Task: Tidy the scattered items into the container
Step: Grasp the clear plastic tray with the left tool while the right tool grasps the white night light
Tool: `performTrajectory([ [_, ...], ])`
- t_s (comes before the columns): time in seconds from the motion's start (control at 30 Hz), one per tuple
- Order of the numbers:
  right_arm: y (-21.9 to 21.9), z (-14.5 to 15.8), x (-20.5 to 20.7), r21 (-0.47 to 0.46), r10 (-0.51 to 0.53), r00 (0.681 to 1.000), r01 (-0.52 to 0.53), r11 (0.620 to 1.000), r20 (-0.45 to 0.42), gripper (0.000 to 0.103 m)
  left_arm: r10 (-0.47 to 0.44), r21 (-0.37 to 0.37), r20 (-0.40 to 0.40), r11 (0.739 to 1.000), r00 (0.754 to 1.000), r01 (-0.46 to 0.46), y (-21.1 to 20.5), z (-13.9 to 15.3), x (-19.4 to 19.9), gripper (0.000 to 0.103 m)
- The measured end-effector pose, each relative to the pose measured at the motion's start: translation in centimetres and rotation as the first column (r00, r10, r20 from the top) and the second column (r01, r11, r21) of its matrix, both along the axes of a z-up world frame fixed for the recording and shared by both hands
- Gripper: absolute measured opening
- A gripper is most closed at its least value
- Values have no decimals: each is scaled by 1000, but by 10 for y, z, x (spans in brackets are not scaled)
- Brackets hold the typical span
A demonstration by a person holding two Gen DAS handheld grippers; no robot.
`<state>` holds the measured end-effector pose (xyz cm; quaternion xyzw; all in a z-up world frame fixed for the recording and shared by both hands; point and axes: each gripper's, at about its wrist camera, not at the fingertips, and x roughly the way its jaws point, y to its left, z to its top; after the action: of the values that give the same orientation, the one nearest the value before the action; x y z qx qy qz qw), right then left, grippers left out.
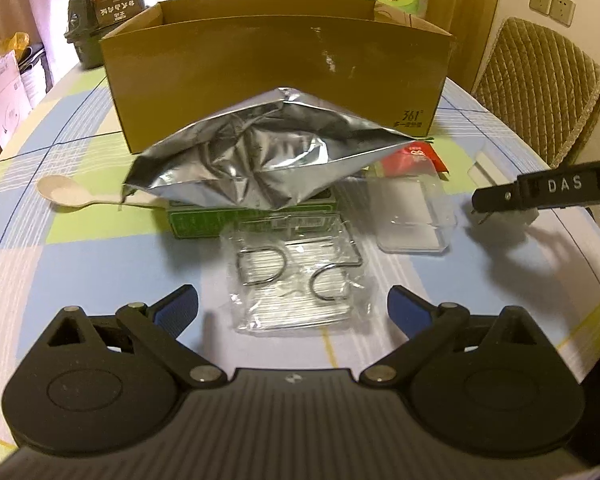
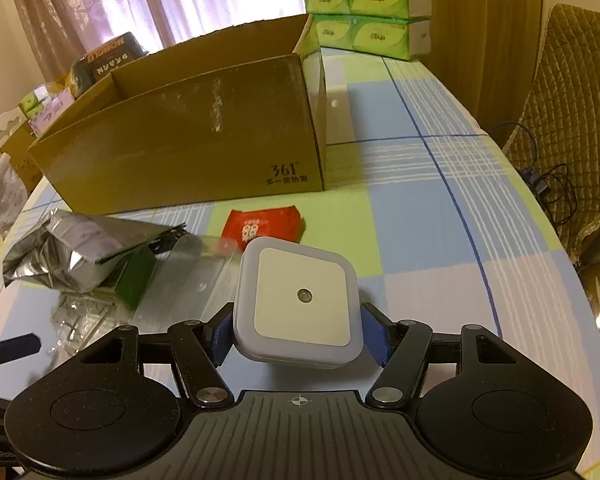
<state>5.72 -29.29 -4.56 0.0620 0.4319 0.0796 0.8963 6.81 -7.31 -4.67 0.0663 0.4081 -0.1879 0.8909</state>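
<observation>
Two grippers work before the cardboard box (image 1: 276, 80): the right gripper (image 2: 298, 330) clamps a white night light (image 2: 298, 304), seemingly lifted off the table, while the left gripper (image 1: 292, 308) gapes empty above a clear packet (image 1: 296, 276).

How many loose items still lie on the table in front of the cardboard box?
6, perhaps more hidden: wooden spoon left; silver foil bag atop green box; bagged metal hooks nearest; clear plastic case right; red packet behind it.
</observation>
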Motion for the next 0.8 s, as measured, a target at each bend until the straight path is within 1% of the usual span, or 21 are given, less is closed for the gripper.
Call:
performTrajectory([
  [0.1, 3, -2, -4, -29, 11, 1000, -11, 1000, 4, 67, 20, 0, 2, 1000, 1000, -20, -4, -4, 4, 99],
  [0.2, 4, -5, -5, -32, 17, 1000, -17, 999, 0, 67, 55, -6, -1, 998, 998, -55, -2, -7, 11, 97],
  [0.27, 4, -6, -4, -30, 18, 1000, -18, 999, -1, 67, 62, -28, -14, 998, 998, -62, 2, -8, 14, 86],
  [0.3, 4, -6, -4, -28, 19, 1000, -19, 999, -1, 67, 61, -38, -23, 997, 998, -62, 4, -8, 16, 79],
  [0.37, 4, -7, -4, -26, 22, 1000, -22, 999, 1, 67, 59, -36, -16, 998, 998, -60, 5, -7, 15, 78],
  [0.47, 5, -7, -4, -24, 28, 1000, -28, 999, 4, 67, 50, -12, 1, 999, 999, -50, 2, -5, 13, 78],
  [0.53, 5, -7, -4, -24, 31, 999, -31, 999, 7, 67, 46, -1, 9, 999, 999, -46, -1, -5, 14, 84],
  [0.63, 5, -7, -4, -22, 32, 999, -32, 999, 7, 67, 53, 29, 37, 998, 998, -54, -6, -6, 18, 88],
  [0.77, 5, -7, -4, -22, 33, 999, -32, 999, 9, 67, 59, 38, 39, 997, 997, -61, -10, -9, 26, 88],
  [0.8, 5, -7, -3, -20, 32, 999, -32, 999, 9, 67, 58, 42, 41, 997, 997, -60, -11, -10, 28, 86],
])
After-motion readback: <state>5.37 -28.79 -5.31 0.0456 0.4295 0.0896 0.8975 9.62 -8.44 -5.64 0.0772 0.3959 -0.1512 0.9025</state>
